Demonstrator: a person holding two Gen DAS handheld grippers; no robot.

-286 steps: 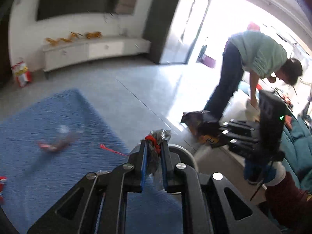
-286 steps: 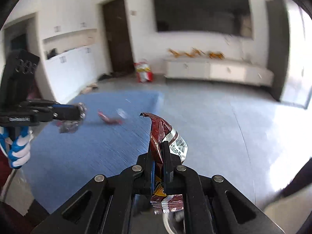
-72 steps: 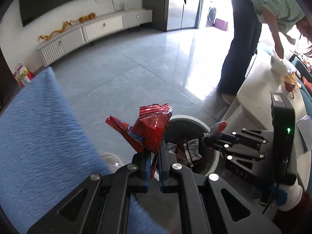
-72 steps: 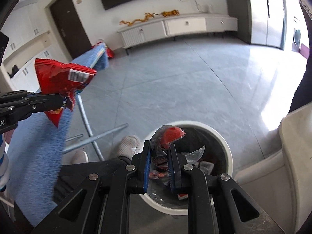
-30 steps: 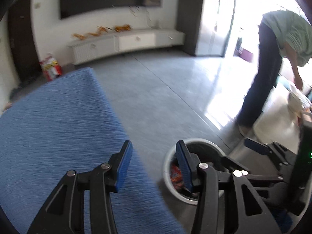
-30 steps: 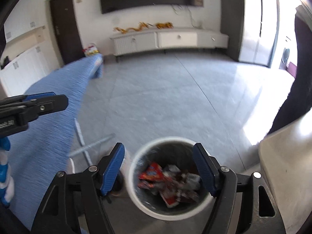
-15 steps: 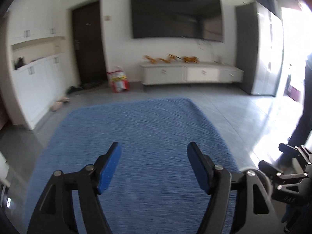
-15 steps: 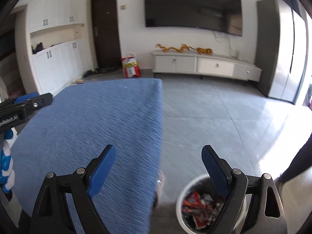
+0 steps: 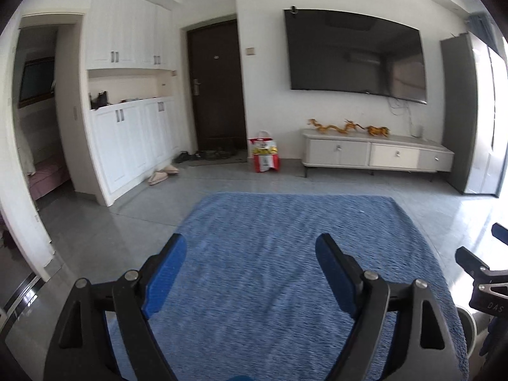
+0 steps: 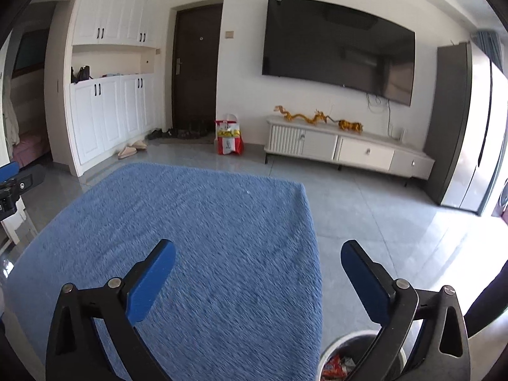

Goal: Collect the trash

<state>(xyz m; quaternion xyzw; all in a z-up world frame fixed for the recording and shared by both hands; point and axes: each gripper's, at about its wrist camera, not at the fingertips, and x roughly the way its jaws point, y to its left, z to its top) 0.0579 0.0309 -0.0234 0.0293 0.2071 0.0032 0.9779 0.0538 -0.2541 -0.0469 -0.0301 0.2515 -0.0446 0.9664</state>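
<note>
My left gripper (image 9: 250,244) hovers over the blue cloth (image 9: 285,222) of the table; its jaws are opening and nothing is between the blue pads. My right gripper (image 10: 257,249) hangs over the cloth's right edge (image 10: 206,209), jaws opening wide, also holding nothing. The white trash bin (image 10: 333,346) stands on the floor under the right finger, with red and silver wrappers (image 10: 338,365) inside. Its rim (image 9: 466,320) also shows low right in the left wrist view. Each gripper peeks into the other's view: the right gripper (image 9: 476,270) and the left gripper (image 10: 16,174).
Grey tiled floor (image 10: 397,222) lies right of the table. A low white TV console (image 9: 374,155), a red and yellow bag (image 9: 265,155), slippers (image 9: 162,174) and a dark door (image 9: 216,89) line the far wall. A dark sleeve or leg (image 10: 495,301) is at the right edge.
Both grippers dropped their wrappers into the bin, then rose and swung from it to face across the blue cloth toward the TV wall. Both pairs of jaws spread wider.
</note>
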